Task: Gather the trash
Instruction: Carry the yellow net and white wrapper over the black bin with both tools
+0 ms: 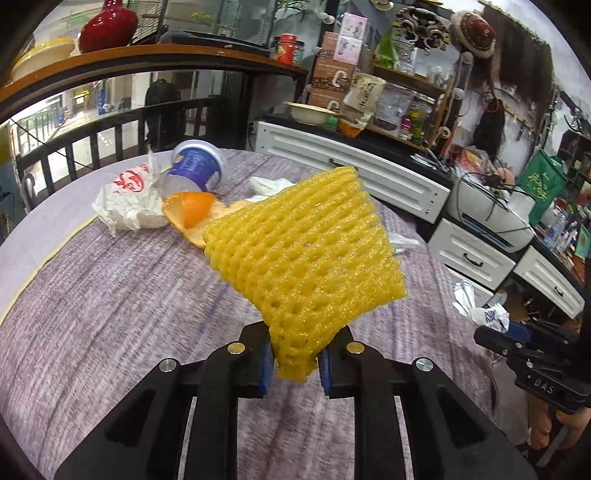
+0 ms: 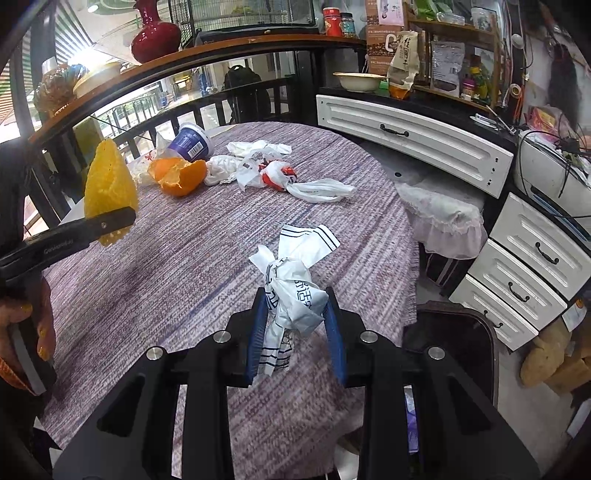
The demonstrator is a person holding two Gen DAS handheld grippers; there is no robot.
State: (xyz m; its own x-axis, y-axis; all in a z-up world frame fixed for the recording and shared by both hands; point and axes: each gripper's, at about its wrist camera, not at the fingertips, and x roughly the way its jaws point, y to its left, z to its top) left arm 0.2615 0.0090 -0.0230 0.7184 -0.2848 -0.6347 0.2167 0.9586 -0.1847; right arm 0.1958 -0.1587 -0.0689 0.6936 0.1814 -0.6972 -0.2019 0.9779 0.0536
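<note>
My left gripper (image 1: 295,356) is shut on a yellow foam fruit net (image 1: 303,254) and holds it above the round table; the net also shows in the right wrist view (image 2: 109,184). My right gripper (image 2: 295,325) is shut on a crumpled white wrapper with blue print (image 2: 295,291), above the table's near right part; the wrapper also shows in the left wrist view (image 1: 487,317). At the table's far side lie orange peel (image 2: 179,175), a tipped blue-and-white cup (image 2: 192,142), a white-and-red wrapper (image 1: 127,199) and white plastic bags (image 2: 280,173).
The table has a purple woven cloth (image 2: 177,258). White drawer cabinets (image 2: 413,136) stand to the right, with a lace-covered stool (image 2: 443,218). A dark bin (image 2: 454,343) stands by the table's near right edge. A railing and a shelf with a red vase (image 2: 155,35) lie behind.
</note>
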